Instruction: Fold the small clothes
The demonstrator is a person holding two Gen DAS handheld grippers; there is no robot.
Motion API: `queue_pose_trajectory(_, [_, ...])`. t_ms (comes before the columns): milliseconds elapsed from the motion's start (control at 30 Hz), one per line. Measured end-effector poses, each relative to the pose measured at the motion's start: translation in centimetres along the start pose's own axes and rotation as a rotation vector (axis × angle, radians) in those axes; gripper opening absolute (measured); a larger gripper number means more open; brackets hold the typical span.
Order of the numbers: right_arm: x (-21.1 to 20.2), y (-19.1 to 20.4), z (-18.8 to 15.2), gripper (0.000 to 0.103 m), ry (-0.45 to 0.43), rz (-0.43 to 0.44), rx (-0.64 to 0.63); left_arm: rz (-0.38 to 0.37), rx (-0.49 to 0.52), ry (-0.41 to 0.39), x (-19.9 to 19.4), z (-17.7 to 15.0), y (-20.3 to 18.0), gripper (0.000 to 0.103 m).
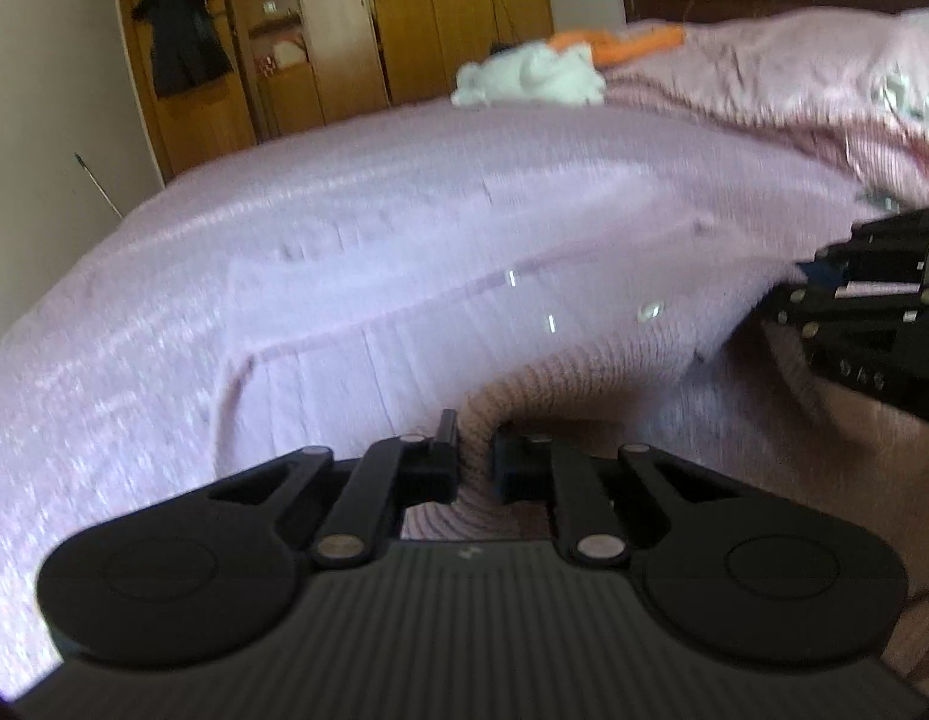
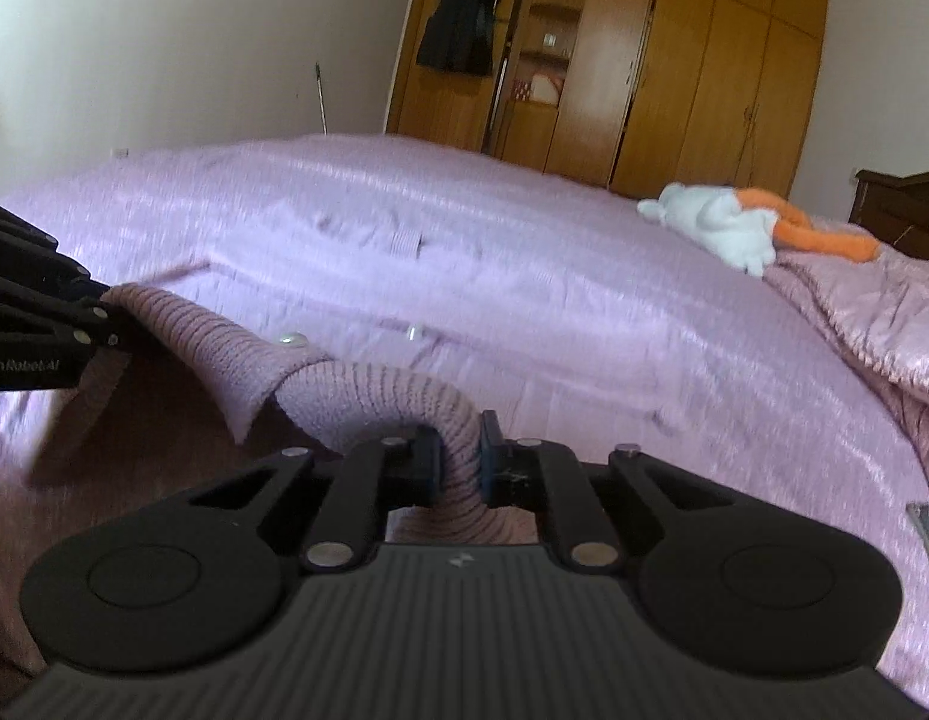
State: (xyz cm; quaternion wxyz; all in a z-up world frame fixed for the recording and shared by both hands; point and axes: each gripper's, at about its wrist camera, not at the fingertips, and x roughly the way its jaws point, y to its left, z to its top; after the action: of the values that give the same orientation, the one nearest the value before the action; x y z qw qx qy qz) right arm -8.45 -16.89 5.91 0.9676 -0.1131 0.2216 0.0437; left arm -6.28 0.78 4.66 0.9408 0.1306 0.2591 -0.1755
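A pink ribbed knit garment [image 1: 584,384] with small shiny buttons lies on the lilac bed cover. My left gripper [image 1: 473,462] is shut on its ribbed edge, which bunches between the fingers. My right gripper [image 2: 458,456] is shut on another part of the same knit edge [image 2: 368,396]. The edge sags between the two grippers, lifted just above the bed. The right gripper shows at the right edge of the left wrist view [image 1: 812,288]. The left gripper shows at the left edge of the right wrist view [image 2: 104,312].
The bed [image 2: 524,252] with its lilac cover fills both views. A white and orange plush toy [image 2: 734,222] lies near a rumpled pink quilt [image 2: 872,312] by the dark headboard. A wooden wardrobe [image 2: 674,72] with a hanging dark garment [image 2: 458,18] stands behind.
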Motion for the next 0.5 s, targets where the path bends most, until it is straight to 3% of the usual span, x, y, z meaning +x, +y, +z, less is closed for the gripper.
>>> queue_pose_trajectory(300, [3.3,-2.7,7.1,0.012,-0.078,0.009,0.036,0.007,-0.038,-0.095,1.0,6.5,2.9,0.012])
queue_pose_trajectory(500, [9.3,-4.3,11.7,0.012,-0.075,0.026,0.006,0.039,-0.053,-0.138,4.4,11.0,4.9,0.012])
